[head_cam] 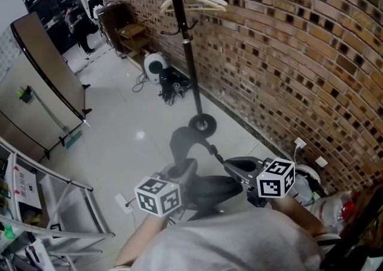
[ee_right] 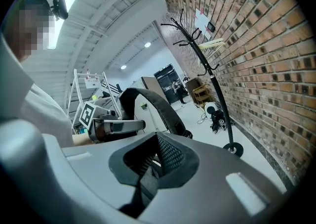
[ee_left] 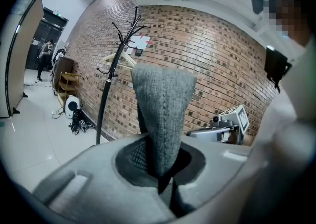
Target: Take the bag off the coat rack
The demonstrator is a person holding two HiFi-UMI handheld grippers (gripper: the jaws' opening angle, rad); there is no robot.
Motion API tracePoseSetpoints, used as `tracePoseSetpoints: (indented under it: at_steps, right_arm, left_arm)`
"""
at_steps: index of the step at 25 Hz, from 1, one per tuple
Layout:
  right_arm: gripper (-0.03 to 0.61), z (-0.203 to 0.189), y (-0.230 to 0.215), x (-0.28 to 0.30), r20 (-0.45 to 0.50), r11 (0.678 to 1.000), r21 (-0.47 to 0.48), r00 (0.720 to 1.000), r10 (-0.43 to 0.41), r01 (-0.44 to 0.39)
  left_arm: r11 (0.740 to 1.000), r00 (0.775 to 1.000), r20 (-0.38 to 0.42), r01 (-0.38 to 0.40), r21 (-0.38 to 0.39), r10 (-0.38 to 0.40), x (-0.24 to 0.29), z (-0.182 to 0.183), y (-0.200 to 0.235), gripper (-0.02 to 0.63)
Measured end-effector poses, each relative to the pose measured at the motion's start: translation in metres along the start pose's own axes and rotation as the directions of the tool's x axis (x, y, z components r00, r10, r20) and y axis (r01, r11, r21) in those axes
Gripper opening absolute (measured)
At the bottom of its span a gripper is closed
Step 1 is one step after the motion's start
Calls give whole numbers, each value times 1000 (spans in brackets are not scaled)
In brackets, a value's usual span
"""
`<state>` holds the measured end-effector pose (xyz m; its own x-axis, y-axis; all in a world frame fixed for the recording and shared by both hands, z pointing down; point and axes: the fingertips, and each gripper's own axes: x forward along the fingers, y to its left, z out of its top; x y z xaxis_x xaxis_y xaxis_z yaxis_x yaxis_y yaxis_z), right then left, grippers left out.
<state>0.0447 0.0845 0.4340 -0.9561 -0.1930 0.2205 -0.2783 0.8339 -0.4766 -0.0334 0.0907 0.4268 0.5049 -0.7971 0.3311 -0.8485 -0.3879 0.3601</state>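
Gripping the dark grey bag's [head_cam: 209, 191] grey knitted strap [ee_left: 163, 114] in fully closed jaws, the left gripper [ee_left: 165, 181] is holding it upright while the right gripper [ee_right: 148, 173] is seemingly pinching the black webbing strap [ee_right: 159, 104], both well clear of the black metal coat rack [head_cam: 188, 54] standing ahead.

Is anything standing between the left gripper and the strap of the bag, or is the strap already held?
Nothing visible does: the left gripper has its jaws shut on the grey strap, away from the coat rack.

Coat rack [head_cam: 187, 54]: top cropped by the upper edge. Bag [head_cam: 181, 144], before its base: body mostly hidden.
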Motion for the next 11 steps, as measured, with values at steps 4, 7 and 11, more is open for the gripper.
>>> tracePoseSetpoints:
  at_steps: [4, 7, 11]
  right_arm:
    - [-2, 0, 1, -1, 6, 1000, 3, 1000, -2, 2]
    - [-2, 0, -2, -4, 11, 1000, 13, 1000, -8, 7]
    - [-2, -4, -4, -5, -1, 1000, 14, 1000, -11, 11]
  left_arm:
    - [1000, 1000, -5, 0, 3, 0, 0, 1, -2, 3]
    - [1000, 1000, -10, 1, -1, -1, 0, -1, -1, 3]
    - [1000, 1000, -15, -4, -7, 4, 1, -6, 1, 3]
